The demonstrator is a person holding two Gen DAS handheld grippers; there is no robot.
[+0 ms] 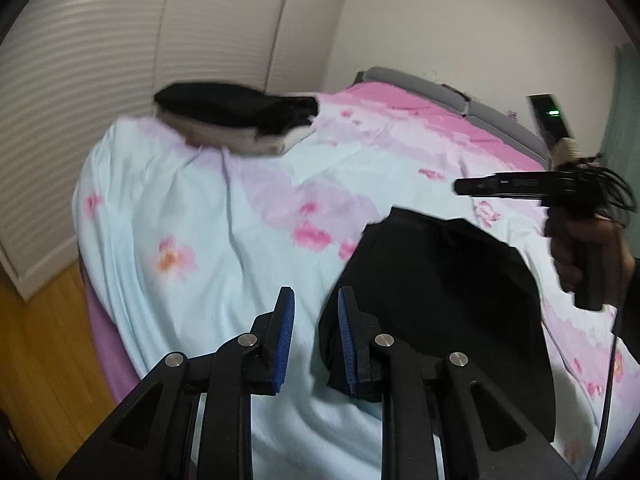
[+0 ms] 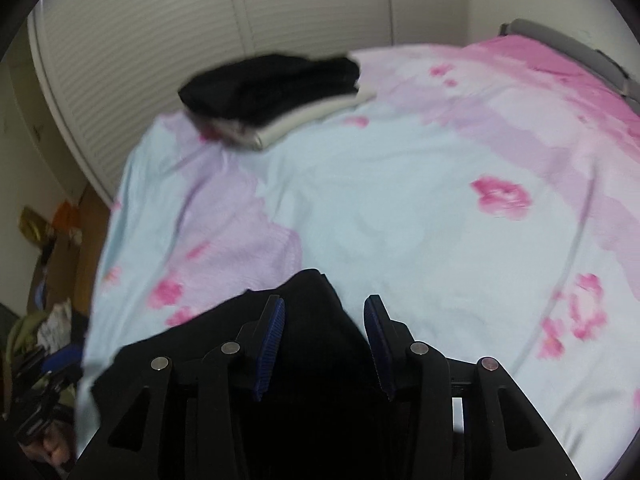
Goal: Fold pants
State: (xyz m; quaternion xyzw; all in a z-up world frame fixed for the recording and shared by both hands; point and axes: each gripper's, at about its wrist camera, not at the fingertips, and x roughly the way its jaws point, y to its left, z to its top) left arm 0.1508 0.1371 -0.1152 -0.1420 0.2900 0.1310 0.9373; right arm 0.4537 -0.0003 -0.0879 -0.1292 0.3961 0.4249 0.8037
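Note:
The black pants (image 1: 432,280) lie bunched on the floral bedsheet (image 1: 200,208) at the near edge of the bed. My left gripper (image 1: 316,300) is open just left of them, with only sheet showing between its blue pads. In the right wrist view the pants (image 2: 312,320) spread under and between the fingers of my right gripper (image 2: 324,308). Its jaws stand apart, and the right pad (image 2: 376,332) is clear of the cloth. The right gripper (image 1: 464,187) also shows side-on in the left wrist view, held by a hand (image 1: 580,260) above the pants.
A stack of folded clothes (image 1: 236,120), black on top of pale ones, sits at the bed's far left corner (image 2: 272,88). White slatted wardrobe doors (image 1: 80,80) stand behind. Wooden floor (image 1: 40,360) lies left of the bed, with clutter (image 2: 52,320) on it. A grey headboard (image 1: 420,84) is at the back right.

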